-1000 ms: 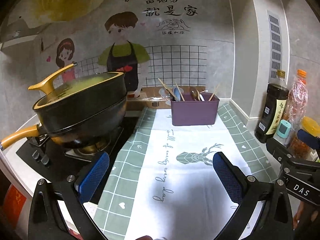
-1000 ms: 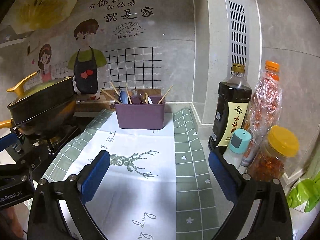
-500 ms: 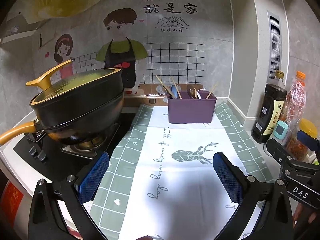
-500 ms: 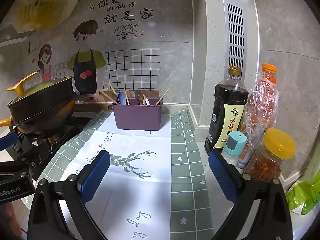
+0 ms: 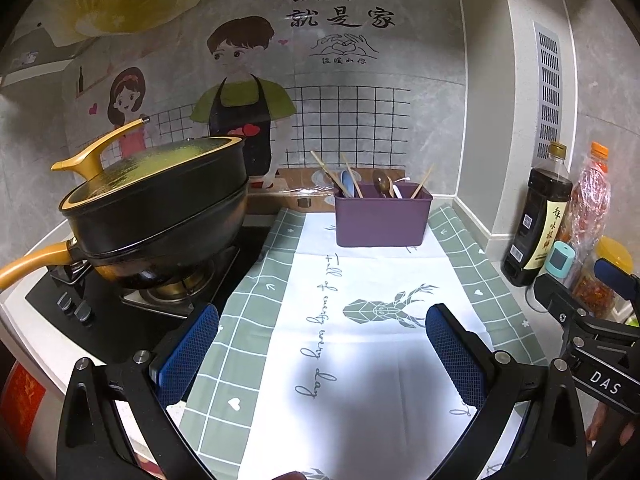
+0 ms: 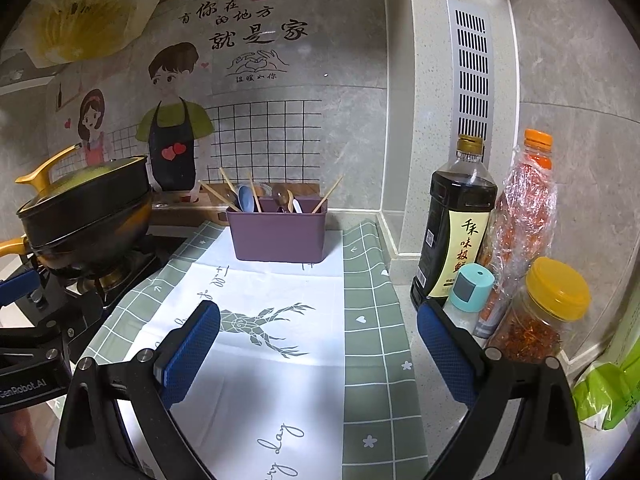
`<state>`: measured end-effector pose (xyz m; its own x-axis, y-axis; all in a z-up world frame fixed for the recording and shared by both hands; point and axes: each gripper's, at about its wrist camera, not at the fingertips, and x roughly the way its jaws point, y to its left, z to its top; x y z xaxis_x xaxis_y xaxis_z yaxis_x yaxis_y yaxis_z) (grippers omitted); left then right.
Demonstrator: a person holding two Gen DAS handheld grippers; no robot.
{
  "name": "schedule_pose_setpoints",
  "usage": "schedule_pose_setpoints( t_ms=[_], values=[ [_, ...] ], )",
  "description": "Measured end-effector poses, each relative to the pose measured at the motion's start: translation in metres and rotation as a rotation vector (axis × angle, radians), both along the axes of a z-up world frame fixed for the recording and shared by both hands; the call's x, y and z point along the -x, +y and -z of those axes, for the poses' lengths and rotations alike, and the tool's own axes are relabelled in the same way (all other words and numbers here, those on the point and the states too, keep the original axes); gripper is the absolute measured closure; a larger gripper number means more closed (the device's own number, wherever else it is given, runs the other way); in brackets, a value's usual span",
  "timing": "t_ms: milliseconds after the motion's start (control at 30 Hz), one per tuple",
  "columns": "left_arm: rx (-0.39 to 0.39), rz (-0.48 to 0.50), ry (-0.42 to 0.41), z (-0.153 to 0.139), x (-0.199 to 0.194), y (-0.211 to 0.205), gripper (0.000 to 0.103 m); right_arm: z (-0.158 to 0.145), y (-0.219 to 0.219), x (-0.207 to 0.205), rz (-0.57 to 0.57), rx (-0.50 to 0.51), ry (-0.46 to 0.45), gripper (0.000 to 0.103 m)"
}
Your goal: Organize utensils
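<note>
The purple utensil holder (image 5: pixel 383 219) is seen at the far end of the worktop (image 6: pixel 404 316), well apart from the left tool (image 5: pixel 322 346) and right tool (image 6: pixel 318 344) — both spread wide, nothing gripped. Chopsticks (image 5: pixel 325 174) and spoons (image 6: pixel 245 199) are held upright in it — leaning outward.

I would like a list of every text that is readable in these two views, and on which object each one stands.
"有你在的地方 就是家": wall sticker.
"温暖如你": below the hand-heart drawing.
"Full of every day": cloth.
"DAS": right gripper.
"GenRobot.AI", partly cut off: left gripper.
"味极鲜": dark bottle; its small print is unreadable.
</note>
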<state>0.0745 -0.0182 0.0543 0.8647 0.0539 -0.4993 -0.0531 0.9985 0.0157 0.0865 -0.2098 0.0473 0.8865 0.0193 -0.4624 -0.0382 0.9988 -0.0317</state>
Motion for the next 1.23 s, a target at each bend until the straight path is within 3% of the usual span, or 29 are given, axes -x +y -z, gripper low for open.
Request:
schedule_pose_setpoints(
  t_ms=[1233],
  values=[
    [0.015,-0.006,0.000,0.0007,0.0009,0.0022,0.000,-0.0033,0.0009,0.0048,-0.013,0.004,-0.005,0.005]
  ],
)
